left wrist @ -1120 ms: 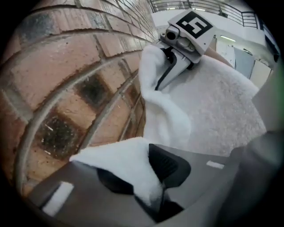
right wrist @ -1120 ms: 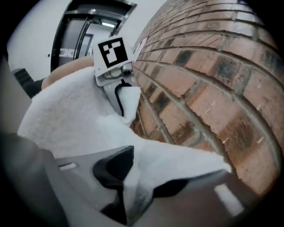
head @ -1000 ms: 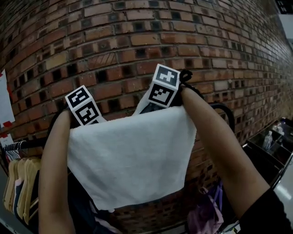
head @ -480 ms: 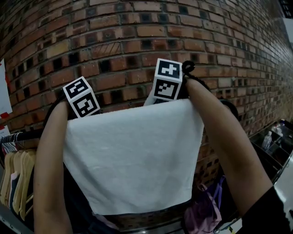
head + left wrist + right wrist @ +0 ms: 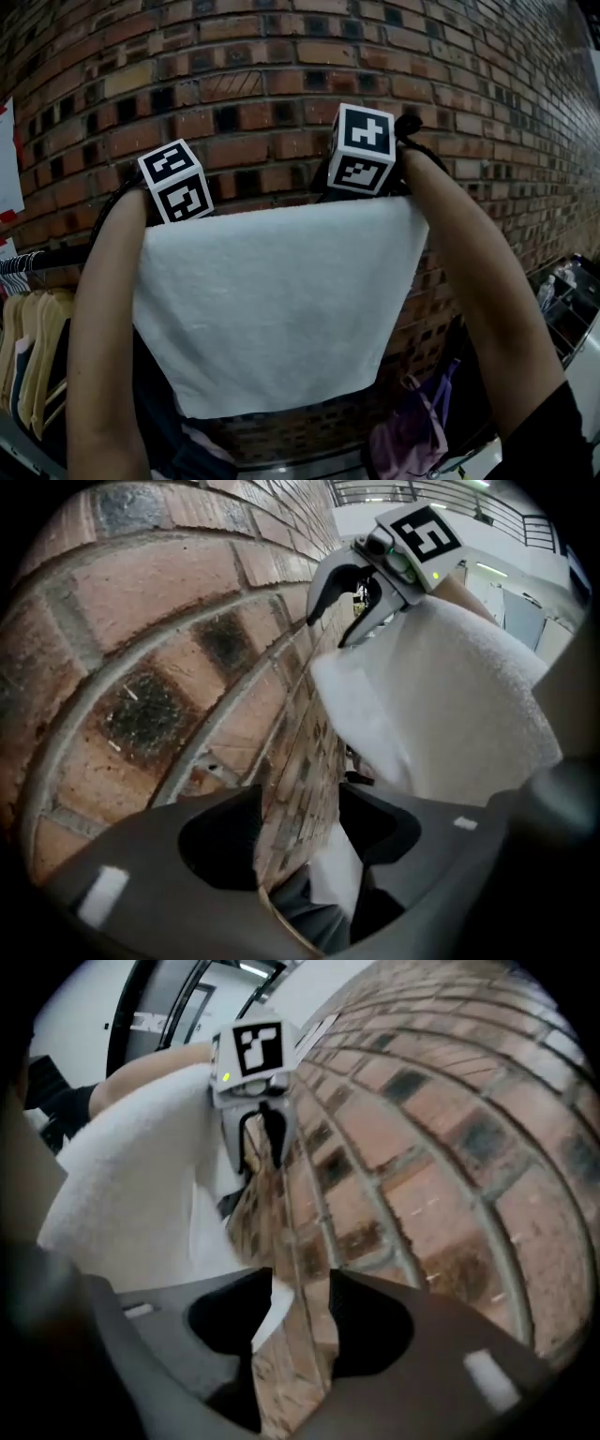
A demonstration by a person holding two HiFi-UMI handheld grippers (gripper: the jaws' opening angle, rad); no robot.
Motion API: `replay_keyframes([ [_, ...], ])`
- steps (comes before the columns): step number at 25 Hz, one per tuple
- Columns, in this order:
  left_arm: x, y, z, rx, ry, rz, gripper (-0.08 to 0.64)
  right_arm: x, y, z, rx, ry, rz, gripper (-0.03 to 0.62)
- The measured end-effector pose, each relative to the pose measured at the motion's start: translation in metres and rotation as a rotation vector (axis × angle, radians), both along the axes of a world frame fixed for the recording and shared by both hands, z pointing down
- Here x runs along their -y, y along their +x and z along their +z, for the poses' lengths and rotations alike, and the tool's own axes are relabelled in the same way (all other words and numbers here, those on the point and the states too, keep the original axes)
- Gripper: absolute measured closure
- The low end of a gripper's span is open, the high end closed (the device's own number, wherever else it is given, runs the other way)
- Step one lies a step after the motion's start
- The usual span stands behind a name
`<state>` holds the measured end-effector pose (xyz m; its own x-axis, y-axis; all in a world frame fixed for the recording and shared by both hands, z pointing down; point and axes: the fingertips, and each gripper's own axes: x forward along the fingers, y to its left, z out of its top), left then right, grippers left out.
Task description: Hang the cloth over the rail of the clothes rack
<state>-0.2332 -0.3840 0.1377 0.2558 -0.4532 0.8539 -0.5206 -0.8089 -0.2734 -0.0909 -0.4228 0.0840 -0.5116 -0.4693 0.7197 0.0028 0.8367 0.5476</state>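
The left tool (image 5: pixel 300 799) is released, its jaws wide apart, with a loose fold of the cloth (image 5: pixel 272 300) low in the gap at 6 o'clock and no pad pressing it. The right tool (image 5: pixel 300 1279) is unclenched too; a cloth corner lies against its 9 o'clock jaw but is not pinched. The cloth hangs flat in front of the brick wall (image 5: pixel 234 84), with its top edge running level between the two tools.

The step in hand appears to be letting go. To do it well, the person should probably lift both tools clear together, straight up toward 12 o'clock, so that no jaw catches the fold and drags one side down.

The rail is covered by the fold, so its contact with the cloth is unseen. A dark bar (image 5: pixel 56 257) carrying hangers (image 5: pixel 37 356) shows at 9 o'clock; whether it is the same rail cannot be told. How far the cloth's back flap hangs down is also hidden.
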Motion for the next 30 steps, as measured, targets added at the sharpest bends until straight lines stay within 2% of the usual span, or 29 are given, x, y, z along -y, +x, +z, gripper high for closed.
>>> replay_keyframes([
  [4,0.005,-0.003,-0.007,0.012,0.053,0.011,0.289,-0.008,-0.011,-0.010,0.113,-0.002,-0.054,0.398],
  [6,0.009,0.000,-0.015,0.007,0.118,0.040,0.290,-0.008,-0.016,-0.026,0.213,0.042,-0.080,0.397],
  [8,0.012,0.009,-0.032,0.006,0.221,0.092,0.290,-0.009,-0.016,-0.054,0.333,0.127,-0.099,0.397],
  [9,0.014,0.017,-0.048,0.003,0.314,0.129,0.290,-0.013,-0.014,-0.070,0.395,0.181,-0.109,0.398],
  [10,0.015,0.024,-0.074,-0.008,0.455,0.168,0.291,-0.018,-0.013,-0.087,0.461,0.236,-0.120,0.399],
  [11,0.013,0.031,-0.107,-0.024,0.642,0.198,0.293,-0.026,-0.011,-0.105,0.530,0.298,-0.130,0.399],
  [13,-0.012,0.038,-0.186,-0.087,1.081,0.225,0.295,-0.046,-0.006,-0.145,0.672,0.444,-0.146,0.402],
  [14,-0.034,0.042,-0.222,-0.137,1.271,0.237,0.295,-0.059,-0.002,-0.165,0.744,0.509,-0.159,0.419],
  [15,-0.057,0.049,-0.248,-0.186,1.406,0.258,0.295,-0.075,0.002,-0.184,0.810,0.556,-0.180,0.423],
  [17,-0.103,0.066,-0.278,-0.278,1.571,0.320,0.313,-0.114,0.010,-0.212,0.937,0.605,-0.251,0.452],
  [19,-0.156,0.083,-0.294,-0.379,1.701,0.384,0.386,-0.161,0.016,-0.230,1.063,0.642,-0.347,0.523],
  [20,-0.184,0.090,-0.298,-0.433,1.761,0.412,0.449,-0.186,0.018,-0.235,1.114,0.667,-0.396,0.559],
  [22,-0.236,0.107,-0.298,-0.540,1.836,0.484,0.552,-0.232,0.023,-0.235,1.183,0.717,-0.471,0.588],
  [24,-0.274,0.125,-0.285,-0.635,1.837,0.559,0.552,-0.266,0.027,-0.225,1.229,0.750,-0.504,0.588],
  [25,-0.285,0.130,-0.272,-0.684,1.815,0.568,0.552,-0.277,0.030,-0.214,1.259,0.751,-0.505,0.588],
  [27,-0.287,0.132,-0.226,-0.799,1.711,0.514,0.552,-0.282,0.036,-0.171,1.331,0.693,-0.456,0.588],
  [30,-0.243,0.117,-0.123,-0.925,1.506,0.287,0.552,-0.243,0.033,-0.066,1.387,0.507,-0.292,0.588],
])
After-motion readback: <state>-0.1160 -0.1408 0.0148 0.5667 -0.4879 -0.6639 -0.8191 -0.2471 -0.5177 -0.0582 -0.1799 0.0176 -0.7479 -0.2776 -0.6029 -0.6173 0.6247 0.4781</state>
